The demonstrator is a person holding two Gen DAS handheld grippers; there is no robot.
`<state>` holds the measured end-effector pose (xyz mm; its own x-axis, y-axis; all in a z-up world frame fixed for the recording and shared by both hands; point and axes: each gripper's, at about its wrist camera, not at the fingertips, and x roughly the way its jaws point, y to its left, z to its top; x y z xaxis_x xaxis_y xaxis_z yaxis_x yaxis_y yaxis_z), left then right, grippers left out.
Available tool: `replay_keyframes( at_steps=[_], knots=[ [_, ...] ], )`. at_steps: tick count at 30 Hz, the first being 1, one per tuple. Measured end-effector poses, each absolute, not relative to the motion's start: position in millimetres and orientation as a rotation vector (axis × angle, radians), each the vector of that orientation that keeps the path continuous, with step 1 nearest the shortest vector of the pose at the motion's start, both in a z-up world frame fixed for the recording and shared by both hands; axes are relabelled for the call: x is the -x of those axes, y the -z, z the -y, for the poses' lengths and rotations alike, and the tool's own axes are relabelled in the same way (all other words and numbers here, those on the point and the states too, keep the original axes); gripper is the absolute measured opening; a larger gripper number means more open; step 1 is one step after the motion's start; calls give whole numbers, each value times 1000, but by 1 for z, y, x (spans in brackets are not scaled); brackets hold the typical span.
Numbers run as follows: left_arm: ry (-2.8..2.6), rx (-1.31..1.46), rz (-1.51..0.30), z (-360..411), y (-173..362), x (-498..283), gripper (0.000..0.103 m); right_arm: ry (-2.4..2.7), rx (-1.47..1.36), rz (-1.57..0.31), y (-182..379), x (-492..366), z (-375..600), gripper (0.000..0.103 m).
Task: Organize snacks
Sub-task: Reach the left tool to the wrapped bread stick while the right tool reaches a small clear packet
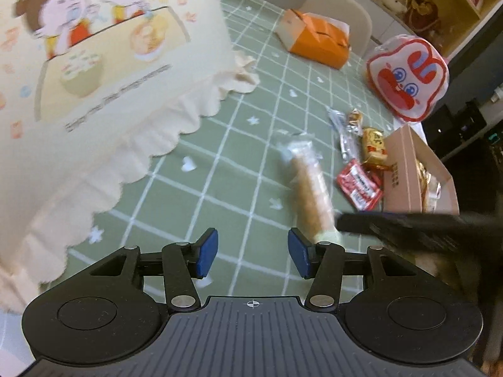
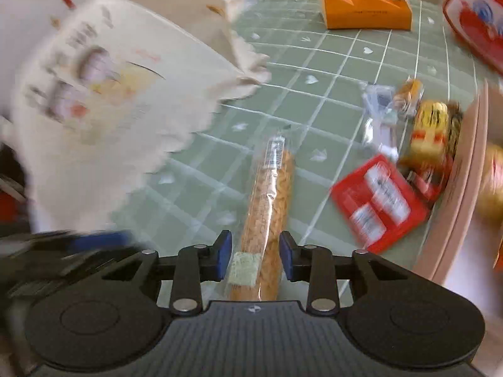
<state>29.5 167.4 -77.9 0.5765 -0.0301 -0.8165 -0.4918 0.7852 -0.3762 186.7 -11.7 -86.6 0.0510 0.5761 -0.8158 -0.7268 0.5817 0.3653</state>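
Observation:
A long clear-wrapped snack stick lies along my right gripper, its near end between the blue pads; the jaws stand close on it and appear to grip it. It also shows in the left wrist view, with the right gripper's dark finger at its near end. My left gripper is open and empty over the green checked tablecloth. A red packet, a yellow packet and a clear wrapped snack lie to the right, beside a pink cardboard box.
A large cream cartoon-printed cloth bag fills the left side in both views. An orange tissue box and a red-and-white rabbit-face bag stand at the back. The pink box holds several snacks.

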Motion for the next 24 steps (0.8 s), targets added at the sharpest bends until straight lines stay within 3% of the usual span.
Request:
replay_keyframes(
  at_steps=[2,9,17,21,24],
  knots=[
    [-264,628,-927,-162,78,-44,55,-973,110,-1084,72,-183,36,46],
    [-191,558,-929,-139,81,-108,55,-719,388,-802,23,-228,53,47],
    [-232,274,-1020,-115,98,-144,53,-670,450,-994,64,-311,-25,47],
    [-199,372,-983,-133,99,-127,36,-691,446,-1065,96,-326,-57,47],
    [-209,373,-981,-145,92,-112,29,-680,404,-1138,114,-331,-66,47]
  ],
)
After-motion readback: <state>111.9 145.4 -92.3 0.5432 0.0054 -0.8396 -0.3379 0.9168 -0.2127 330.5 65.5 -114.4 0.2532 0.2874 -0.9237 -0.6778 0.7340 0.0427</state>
